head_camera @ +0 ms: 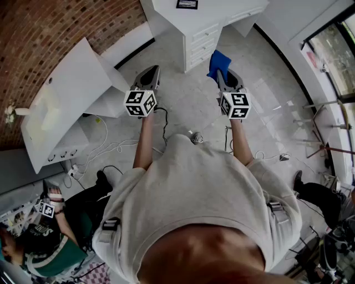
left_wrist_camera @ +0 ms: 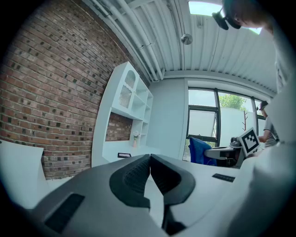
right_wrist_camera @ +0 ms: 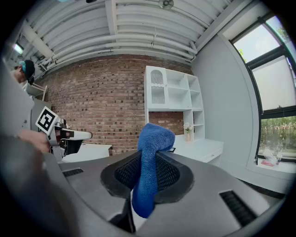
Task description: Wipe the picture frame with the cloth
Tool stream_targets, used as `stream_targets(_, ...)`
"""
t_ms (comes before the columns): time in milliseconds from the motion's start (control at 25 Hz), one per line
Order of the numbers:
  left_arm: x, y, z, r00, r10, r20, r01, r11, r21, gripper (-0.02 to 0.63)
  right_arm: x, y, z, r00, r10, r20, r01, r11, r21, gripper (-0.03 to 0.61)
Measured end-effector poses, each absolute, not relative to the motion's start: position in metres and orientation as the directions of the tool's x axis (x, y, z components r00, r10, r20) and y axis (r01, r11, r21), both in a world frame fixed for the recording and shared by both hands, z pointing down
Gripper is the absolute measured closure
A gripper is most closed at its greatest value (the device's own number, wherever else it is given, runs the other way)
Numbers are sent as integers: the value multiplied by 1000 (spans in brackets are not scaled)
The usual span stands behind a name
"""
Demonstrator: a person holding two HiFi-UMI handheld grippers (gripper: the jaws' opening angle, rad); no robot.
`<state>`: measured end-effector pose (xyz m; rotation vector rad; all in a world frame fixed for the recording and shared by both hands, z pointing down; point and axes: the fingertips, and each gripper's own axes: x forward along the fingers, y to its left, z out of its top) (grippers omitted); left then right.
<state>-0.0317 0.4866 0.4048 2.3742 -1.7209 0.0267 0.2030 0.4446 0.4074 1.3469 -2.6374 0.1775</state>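
A small dark picture frame (head_camera: 187, 4) lies on the white cabinet top far ahead; in the left gripper view the frame (left_wrist_camera: 124, 155) is a small dark strip on that counter. My right gripper (head_camera: 222, 73) is shut on a blue cloth (head_camera: 218, 62), which sticks up between the jaws and hangs down behind them (right_wrist_camera: 150, 162). My left gripper (head_camera: 151, 72) is shut with nothing in it, its ribbed pads (left_wrist_camera: 138, 173) pressed together. Both grippers are held in the air over the floor, well short of the cabinet.
The white cabinet with drawers (head_camera: 202, 36) stands ahead under white wall shelves (right_wrist_camera: 173, 99). A white tilted table (head_camera: 66, 94) is at the left by the brick wall. Cables (head_camera: 111, 147) run over the floor. Another person (head_camera: 44, 247) sits at the lower left. Metal chair legs (head_camera: 327, 130) stand at the right.
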Motion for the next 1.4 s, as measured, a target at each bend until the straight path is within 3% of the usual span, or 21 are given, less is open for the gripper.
stream_targets(480,3,450,403,302,-943,137,-949,-283,141,597,229,412,411,-610,-767,200,-789,611,-64,500)
stream_targets(1400,9,424,424,223,-961,165,-969,-200,142,597,227,373,438,-683,-693,231,-721,690,-61,500)
